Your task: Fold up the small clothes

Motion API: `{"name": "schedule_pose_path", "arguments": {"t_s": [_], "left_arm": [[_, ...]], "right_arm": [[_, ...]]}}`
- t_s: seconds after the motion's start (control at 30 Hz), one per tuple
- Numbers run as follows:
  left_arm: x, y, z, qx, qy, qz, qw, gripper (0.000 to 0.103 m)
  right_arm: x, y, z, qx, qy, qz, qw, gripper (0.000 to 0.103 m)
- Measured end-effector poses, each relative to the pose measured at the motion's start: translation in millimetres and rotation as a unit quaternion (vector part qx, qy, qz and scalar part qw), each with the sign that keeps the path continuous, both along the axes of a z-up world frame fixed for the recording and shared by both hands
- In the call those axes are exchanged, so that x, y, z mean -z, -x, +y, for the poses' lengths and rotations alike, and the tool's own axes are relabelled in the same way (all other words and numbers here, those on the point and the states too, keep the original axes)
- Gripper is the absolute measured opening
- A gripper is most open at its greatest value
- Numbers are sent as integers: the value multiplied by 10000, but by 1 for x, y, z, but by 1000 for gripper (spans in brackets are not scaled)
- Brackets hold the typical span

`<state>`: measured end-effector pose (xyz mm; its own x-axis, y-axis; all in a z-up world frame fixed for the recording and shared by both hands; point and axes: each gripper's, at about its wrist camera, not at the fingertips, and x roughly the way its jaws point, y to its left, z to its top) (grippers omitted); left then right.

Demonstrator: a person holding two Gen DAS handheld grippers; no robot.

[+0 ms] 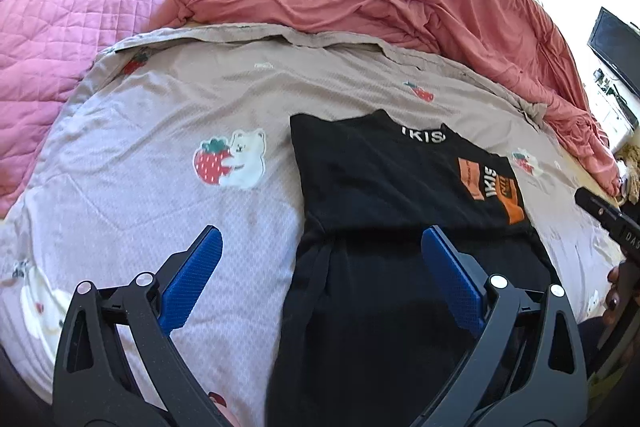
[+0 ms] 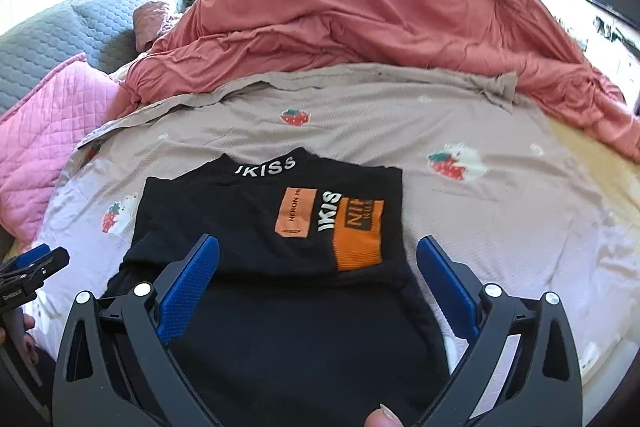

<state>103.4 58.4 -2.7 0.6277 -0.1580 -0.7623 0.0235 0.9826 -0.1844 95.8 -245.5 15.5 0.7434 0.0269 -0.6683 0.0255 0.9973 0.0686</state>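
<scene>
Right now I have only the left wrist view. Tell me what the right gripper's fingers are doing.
Observer: The right gripper is wide open. Its fingers stand either side of the black shirt's lower half and grip nothing.
Operator: Read me the smaller orange label. It is illegible here.
Observer: The orange label starts with HERON, and the rest is cut off.
Operator: Report anything near the camera.
Observer: A fingertip pokes in at the bottom edge, in front of the shirt.

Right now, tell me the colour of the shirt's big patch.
Orange, on the black shirt; patch clearest in right wrist view.
</scene>
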Motion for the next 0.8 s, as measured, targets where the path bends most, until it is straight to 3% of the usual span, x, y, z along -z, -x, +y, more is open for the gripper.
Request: {"name": "schedule_pose_path", "arguments": {"t_s": [0.57,0.8], "left_arm": [[12,34,7,-9,-265,314,9992,94],[33,47,10,44,-383,694,9968,94]], "right_arm": [[3,47,-41,36,98,181,9998,98],[31,67,-59,334,33,829,9960,98]]}}
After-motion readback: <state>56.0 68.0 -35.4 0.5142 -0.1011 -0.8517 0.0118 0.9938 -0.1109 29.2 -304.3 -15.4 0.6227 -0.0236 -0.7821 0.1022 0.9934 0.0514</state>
